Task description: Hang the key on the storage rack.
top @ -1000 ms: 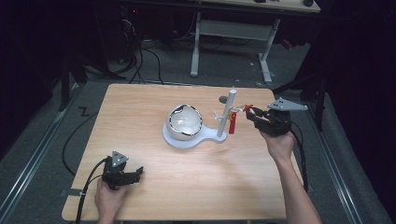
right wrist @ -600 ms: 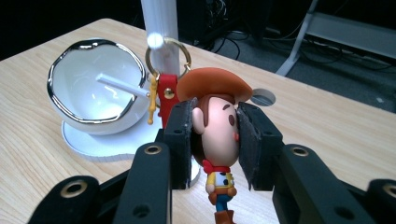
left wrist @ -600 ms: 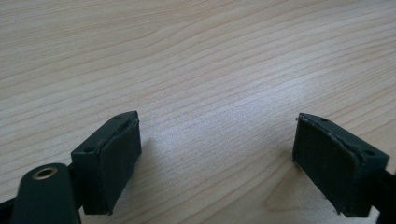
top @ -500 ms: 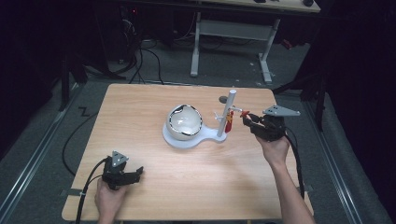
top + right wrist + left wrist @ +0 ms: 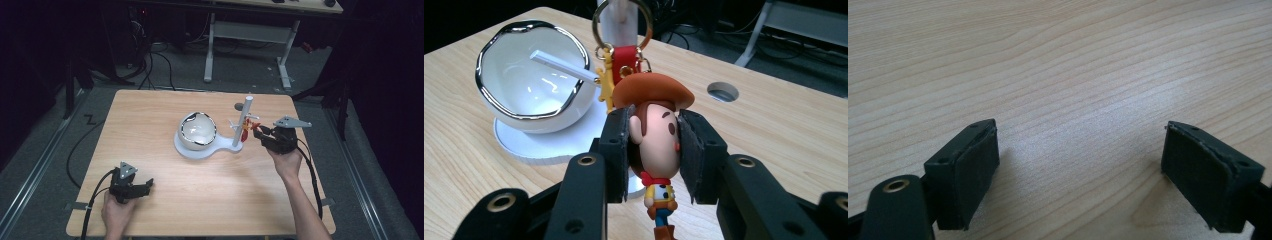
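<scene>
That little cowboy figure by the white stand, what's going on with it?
A person at a wooden table holds a two-jaw gripper in each hand. The right gripper is clamped on the head of a cowboy keychain, whose metal ring is looped at the post of a white stand that carries a shiny-rimmed bowl. The left gripper rests near the table's front corner, jaws open with nothing between them.

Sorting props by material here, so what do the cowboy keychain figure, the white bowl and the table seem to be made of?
Cowboy keychain figure: probably soft matte moulded plastic, with a metal ring. White bowl: glossy, ceramic or plastic, with a mirror-like silvery rim. Table: pale wood-grain top, possibly laminate.
</scene>
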Demonstrator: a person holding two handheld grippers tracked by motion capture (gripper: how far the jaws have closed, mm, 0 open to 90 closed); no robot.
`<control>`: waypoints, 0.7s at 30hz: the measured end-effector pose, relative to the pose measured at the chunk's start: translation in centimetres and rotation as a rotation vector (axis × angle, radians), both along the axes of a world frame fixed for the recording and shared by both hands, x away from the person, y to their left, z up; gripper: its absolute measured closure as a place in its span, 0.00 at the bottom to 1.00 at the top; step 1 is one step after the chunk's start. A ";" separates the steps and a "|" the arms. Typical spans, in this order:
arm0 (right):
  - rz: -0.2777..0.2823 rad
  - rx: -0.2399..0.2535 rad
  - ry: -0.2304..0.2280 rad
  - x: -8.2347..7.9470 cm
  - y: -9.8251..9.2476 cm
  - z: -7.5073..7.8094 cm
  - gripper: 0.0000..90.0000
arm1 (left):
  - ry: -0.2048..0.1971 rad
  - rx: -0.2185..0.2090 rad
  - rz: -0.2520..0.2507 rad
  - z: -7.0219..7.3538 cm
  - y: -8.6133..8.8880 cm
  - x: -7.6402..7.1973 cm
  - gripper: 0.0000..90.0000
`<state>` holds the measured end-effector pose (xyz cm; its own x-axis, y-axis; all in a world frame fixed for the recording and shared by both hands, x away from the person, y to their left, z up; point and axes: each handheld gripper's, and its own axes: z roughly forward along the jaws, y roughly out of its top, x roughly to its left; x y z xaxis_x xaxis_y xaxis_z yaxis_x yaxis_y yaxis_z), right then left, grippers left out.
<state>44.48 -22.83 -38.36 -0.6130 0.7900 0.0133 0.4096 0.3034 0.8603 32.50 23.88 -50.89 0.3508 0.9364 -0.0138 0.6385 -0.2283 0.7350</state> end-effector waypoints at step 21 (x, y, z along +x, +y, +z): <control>-0.007 0.014 0.028 -0.1 -0.2 -1.2 0.69 | 0.000 0.000 0.000 0.0 0.0 0.0 0.18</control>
<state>44.42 -23.07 -39.54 -0.6069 0.7937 0.0411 0.4355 0.2888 0.8526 32.50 23.88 -50.89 0.3506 0.9364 -0.0138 0.6384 -0.2282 0.7351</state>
